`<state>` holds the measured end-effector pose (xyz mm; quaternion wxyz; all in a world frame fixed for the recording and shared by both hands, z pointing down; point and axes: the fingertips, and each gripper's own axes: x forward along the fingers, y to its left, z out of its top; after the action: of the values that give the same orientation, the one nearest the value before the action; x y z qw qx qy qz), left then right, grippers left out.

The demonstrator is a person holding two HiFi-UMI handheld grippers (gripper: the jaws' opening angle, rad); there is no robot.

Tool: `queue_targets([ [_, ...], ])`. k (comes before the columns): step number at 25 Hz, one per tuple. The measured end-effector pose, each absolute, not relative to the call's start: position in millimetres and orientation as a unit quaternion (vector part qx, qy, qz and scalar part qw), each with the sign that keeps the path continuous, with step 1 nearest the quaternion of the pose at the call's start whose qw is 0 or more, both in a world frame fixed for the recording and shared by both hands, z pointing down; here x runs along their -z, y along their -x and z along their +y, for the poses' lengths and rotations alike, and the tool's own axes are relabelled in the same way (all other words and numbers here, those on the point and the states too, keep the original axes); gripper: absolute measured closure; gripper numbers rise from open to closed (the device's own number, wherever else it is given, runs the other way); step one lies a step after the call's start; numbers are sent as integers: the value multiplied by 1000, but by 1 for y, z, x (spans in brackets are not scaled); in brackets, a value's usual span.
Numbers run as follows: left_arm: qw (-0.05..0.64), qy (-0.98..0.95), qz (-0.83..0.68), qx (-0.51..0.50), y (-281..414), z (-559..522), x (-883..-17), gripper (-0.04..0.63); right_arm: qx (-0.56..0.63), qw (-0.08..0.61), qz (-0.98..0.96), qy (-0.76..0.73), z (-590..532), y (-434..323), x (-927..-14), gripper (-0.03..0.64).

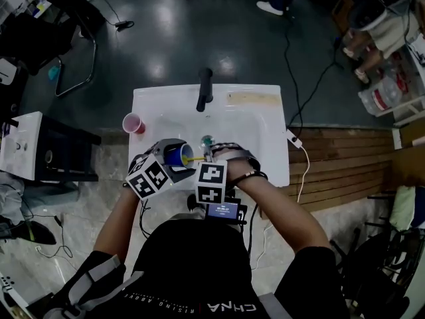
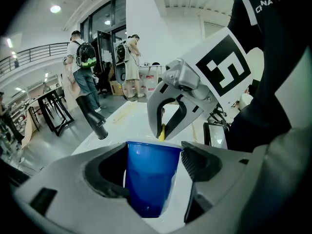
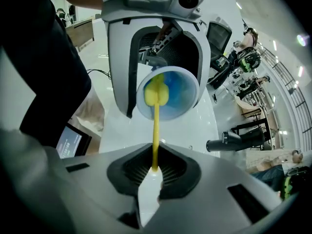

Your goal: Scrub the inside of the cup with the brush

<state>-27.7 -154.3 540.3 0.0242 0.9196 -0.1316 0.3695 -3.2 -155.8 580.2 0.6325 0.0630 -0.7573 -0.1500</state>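
Working over a white sink [image 1: 265, 115], with a black faucet [image 1: 204, 90] at the far rim and a pink cup [image 1: 133, 123] at the left edge, well apart from both tools. Grips the blue cup [image 2: 148, 179] between the left gripper [image 2: 153, 165] jaws, tipped sideways, mouth facing the right gripper [image 3: 155, 172]. Pinches the yellow brush [image 3: 156, 126] by its handle in the closed right jaws, with the brush head inside the cup.

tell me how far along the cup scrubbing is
Done: the left gripper is shut on the blue cup, the right gripper on the yellow brush, above the white sink. In hand: the brush head sits in the cup's mouth, so scrubbing looks under way. Left: finishing the scrub; how clean the inside is cannot be judged.
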Motion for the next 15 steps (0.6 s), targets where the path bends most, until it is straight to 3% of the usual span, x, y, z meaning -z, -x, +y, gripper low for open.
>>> queue_targets([
  [15, 35, -919, -148, -364, 40, -162, -549, 249, 114, 609, -780, -90, -156, -1, -565, 577],
])
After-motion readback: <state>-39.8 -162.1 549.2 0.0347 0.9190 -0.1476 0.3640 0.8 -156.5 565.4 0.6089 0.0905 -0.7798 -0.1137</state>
